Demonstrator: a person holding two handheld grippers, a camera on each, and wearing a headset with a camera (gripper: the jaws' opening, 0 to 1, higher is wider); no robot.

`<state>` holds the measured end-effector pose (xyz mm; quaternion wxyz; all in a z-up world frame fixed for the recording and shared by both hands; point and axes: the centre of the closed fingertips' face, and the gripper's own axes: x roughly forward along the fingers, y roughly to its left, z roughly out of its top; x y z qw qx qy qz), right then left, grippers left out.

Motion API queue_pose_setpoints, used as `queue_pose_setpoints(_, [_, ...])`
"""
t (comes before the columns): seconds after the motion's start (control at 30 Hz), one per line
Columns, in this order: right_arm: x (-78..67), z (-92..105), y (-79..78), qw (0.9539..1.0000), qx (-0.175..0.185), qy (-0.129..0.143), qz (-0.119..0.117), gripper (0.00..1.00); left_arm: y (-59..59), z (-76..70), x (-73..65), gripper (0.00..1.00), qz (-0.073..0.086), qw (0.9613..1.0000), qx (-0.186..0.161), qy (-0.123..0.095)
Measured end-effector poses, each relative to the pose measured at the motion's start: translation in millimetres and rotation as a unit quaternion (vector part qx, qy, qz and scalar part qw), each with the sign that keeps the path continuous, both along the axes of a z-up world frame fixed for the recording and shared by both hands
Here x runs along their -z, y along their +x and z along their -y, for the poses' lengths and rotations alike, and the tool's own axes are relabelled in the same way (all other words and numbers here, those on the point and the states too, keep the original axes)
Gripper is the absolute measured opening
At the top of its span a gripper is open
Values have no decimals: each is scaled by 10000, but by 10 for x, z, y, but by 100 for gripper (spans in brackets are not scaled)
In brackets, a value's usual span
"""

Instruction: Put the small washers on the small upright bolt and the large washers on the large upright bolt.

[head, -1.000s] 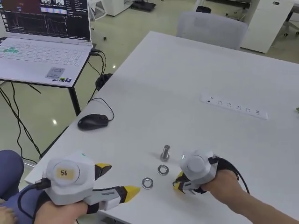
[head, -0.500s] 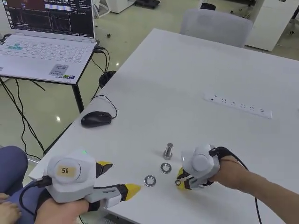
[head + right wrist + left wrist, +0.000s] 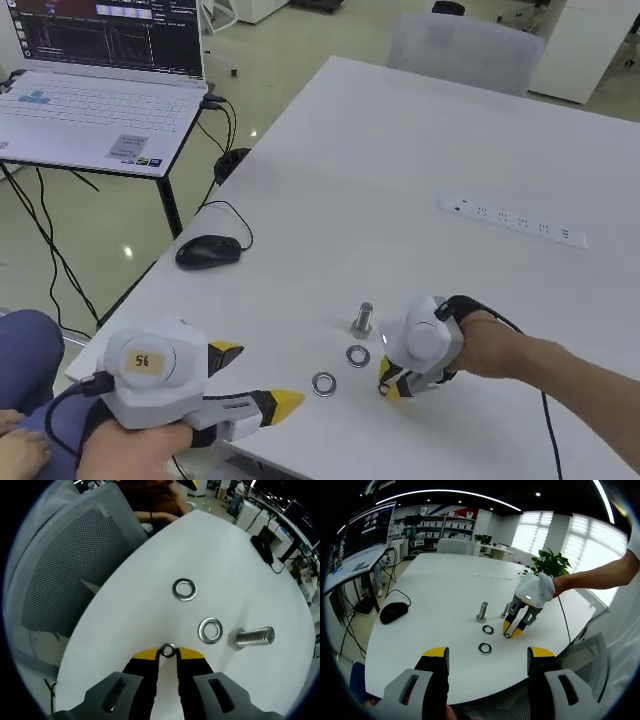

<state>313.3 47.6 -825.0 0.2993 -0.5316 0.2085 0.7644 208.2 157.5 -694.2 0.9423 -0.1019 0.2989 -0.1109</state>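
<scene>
I am pinching one small washer (image 3: 168,650) edge-on between the yellow fingers (image 3: 145,655) of my right gripper (image 3: 392,385), which are drawn in narrow around it, just above the bench (image 3: 400,150). My left gripper (image 3: 255,377) is hovering with its fingers (image 3: 436,654) spread wide and holding nothing.

By my reckoning the task is barely getting going. Two large washers are lying flat on the bench ahead of my right fingers: the nearer one (image 3: 210,630) just beyond the tips, the farther one (image 3: 184,589) a little past it. The large upright bolt (image 3: 252,637) is standing just beside the nearer washer, and its shank is looking bare to me. So both large washers are waiting to be threaded on, and the small one is waiting for its bolt.

In the left gripper view a shorter grey stub (image 3: 505,610) is peeking out from behind my right gripper; I am taking it for the small upright bolt. My gripper is covering part of it, so I cannot tell whether any washer is sitting on it, nor whether more small washers are lying around.
</scene>
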Motion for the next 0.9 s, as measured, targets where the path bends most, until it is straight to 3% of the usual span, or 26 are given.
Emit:
queue_pose_setpoints(0.2, [3, -2, 7, 10000, 36, 6, 47, 14, 11, 24, 13, 62, -6, 10000, 19, -11])
queue_pose_setpoints(0.37, [0, 2, 27, 9987, 514, 69, -23, 13, 21, 43, -8, 62, 22, 10000, 32, -19])
queue_pose_setpoints(0.5, [-6, 13, 46, 9941, 1078, 121, -26, 13, 8, 19, 3, 62, 29, 10000, 8, -22])
queue_pose_setpoints(0.63, [-18, 48, 33, 9913, 1305, 191, -6, 14, -13, 4, 1, 62, 28, 10000, -28, -28])
queue_pose_setpoints(0.9, [-32, 154, 9, 9811, 1892, 285, -286, 14, -17, 4, -10, 62, 57, 10000, -43, -41])
